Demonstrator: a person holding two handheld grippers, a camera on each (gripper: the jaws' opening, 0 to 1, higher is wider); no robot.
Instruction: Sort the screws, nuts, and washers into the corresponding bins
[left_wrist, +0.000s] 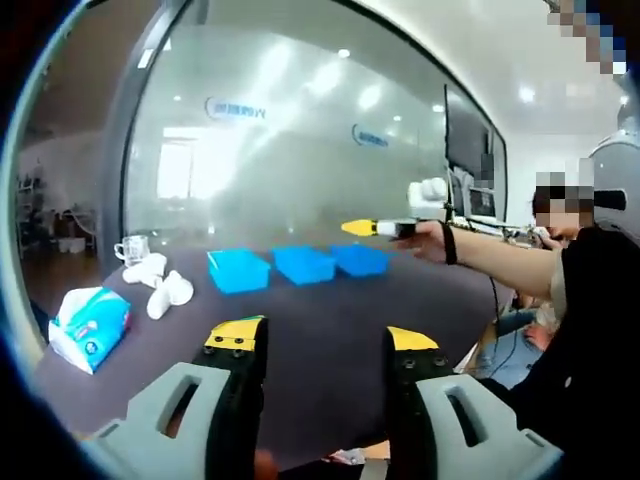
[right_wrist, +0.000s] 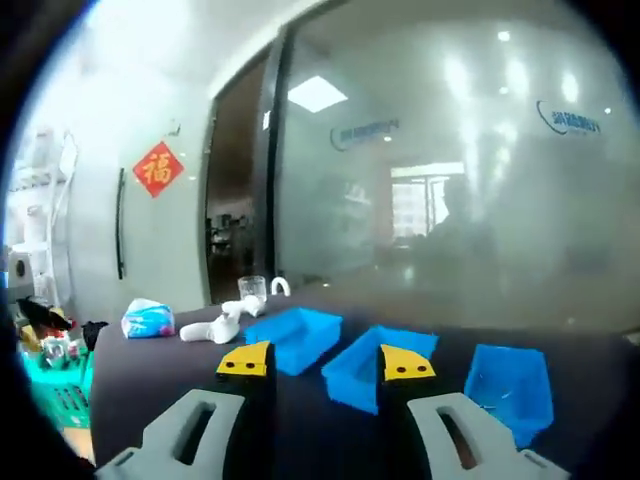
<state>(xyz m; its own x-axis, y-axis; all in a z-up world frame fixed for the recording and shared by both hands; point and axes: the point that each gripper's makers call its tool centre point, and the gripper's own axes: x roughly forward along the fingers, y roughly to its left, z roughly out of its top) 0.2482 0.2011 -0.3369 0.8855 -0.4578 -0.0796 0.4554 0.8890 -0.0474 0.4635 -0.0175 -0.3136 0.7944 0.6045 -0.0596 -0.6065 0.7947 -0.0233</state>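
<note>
While unloaded, three blue bins (left_wrist: 300, 265) sit side by side.

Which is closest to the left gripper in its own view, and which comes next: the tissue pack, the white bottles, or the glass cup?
From the left gripper, nearest first:
1. Tissue pack, at the table's near left edge.
2. White bottles, lying further back on the left.
3. Glass cup, just behind the bottles, by the glass wall.
</note>
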